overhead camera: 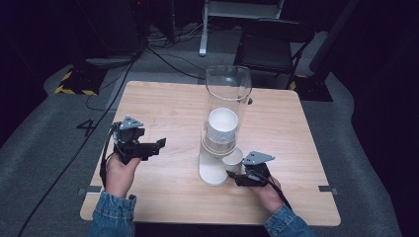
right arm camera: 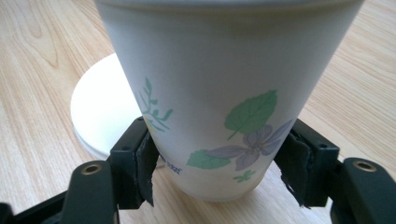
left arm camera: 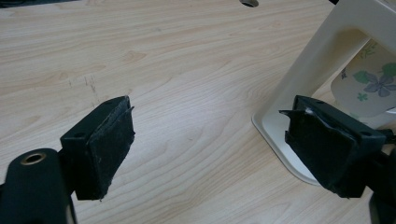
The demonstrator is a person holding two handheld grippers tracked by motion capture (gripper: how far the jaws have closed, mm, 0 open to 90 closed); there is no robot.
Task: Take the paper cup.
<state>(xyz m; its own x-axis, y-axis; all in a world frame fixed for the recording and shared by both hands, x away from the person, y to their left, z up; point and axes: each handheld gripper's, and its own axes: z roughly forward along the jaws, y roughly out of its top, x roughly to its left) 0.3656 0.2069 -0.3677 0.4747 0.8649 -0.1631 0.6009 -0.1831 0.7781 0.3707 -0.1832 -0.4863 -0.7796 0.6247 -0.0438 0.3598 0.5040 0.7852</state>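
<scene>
A clear tube dispenser (overhead camera: 228, 94) stands mid-table on a white base (overhead camera: 211, 174) and holds a stack of white paper cups (overhead camera: 222, 126). At its foot is a flower-printed paper cup (overhead camera: 233, 159) (right arm camera: 219, 84), with my right gripper (overhead camera: 232, 177) (right arm camera: 217, 154) shut on its lower part, one pad on each side. My left gripper (overhead camera: 159, 146) (left arm camera: 208, 109) hovers to the left of the dispenser, open with nothing between its pads. In the left gripper view the base (left arm camera: 280, 140) and the printed cup (left arm camera: 369, 84) lie just beyond the right jaw.
The wooden table (overhead camera: 163, 103) has bare room to the left and at the back. A small hole (left arm camera: 250, 3) is set in the tabletop behind the dispenser. Beyond the table are a black chair (overhead camera: 267, 49), cables (overhead camera: 163, 54) and a dark stand (overhead camera: 86, 74).
</scene>
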